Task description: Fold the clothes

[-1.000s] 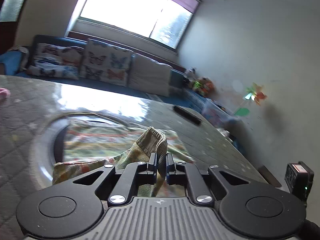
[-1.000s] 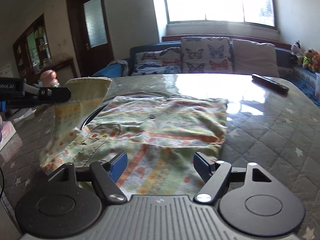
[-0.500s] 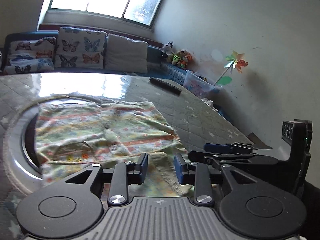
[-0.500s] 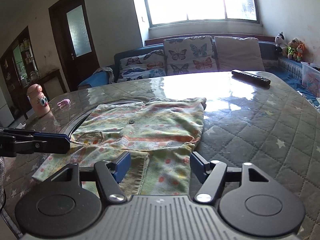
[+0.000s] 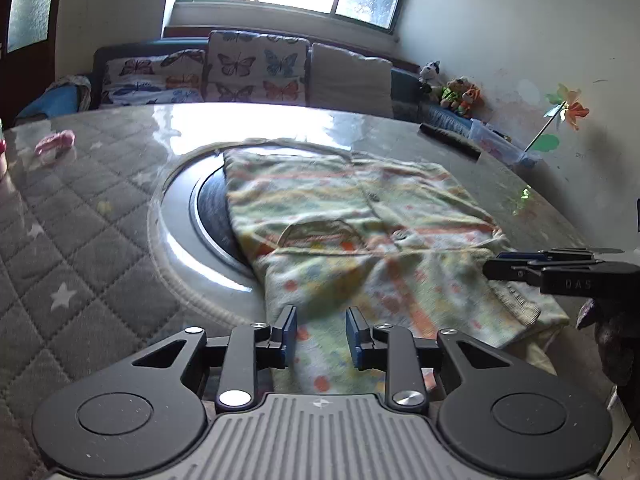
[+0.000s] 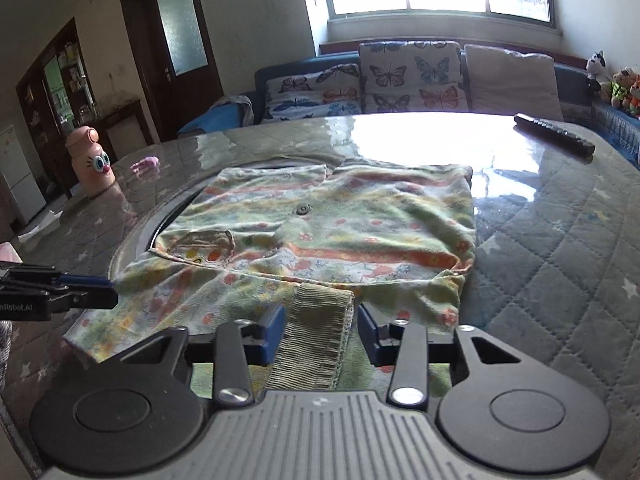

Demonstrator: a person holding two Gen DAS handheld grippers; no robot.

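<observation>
A small green, yellow and orange patterned shirt [image 5: 352, 224] lies flat on the quilted table, partly over a round glass inset [image 5: 208, 216]; it also shows in the right wrist view [image 6: 320, 232]. Its sleeve is folded across the near part, with the ribbed cuff [image 6: 316, 332] lying between my right gripper's fingers. My left gripper [image 5: 321, 336] is open and empty just above the shirt's near edge. My right gripper [image 6: 322, 332] is open, its jaws either side of the cuff without pinching it. Each gripper shows at the edge of the other's view.
A black remote [image 6: 554, 134] lies at the table's far right. A pink toy bottle [image 6: 90, 160] and a small pink item [image 6: 146, 164] stand at the far left. A sofa with butterfly cushions [image 6: 400, 80] runs behind the table.
My left gripper carried the sleeve across the shirt, let it go and opened. The sleeve now lies folded on the shirt. My right gripper stayed open and came closer to the cuff.
</observation>
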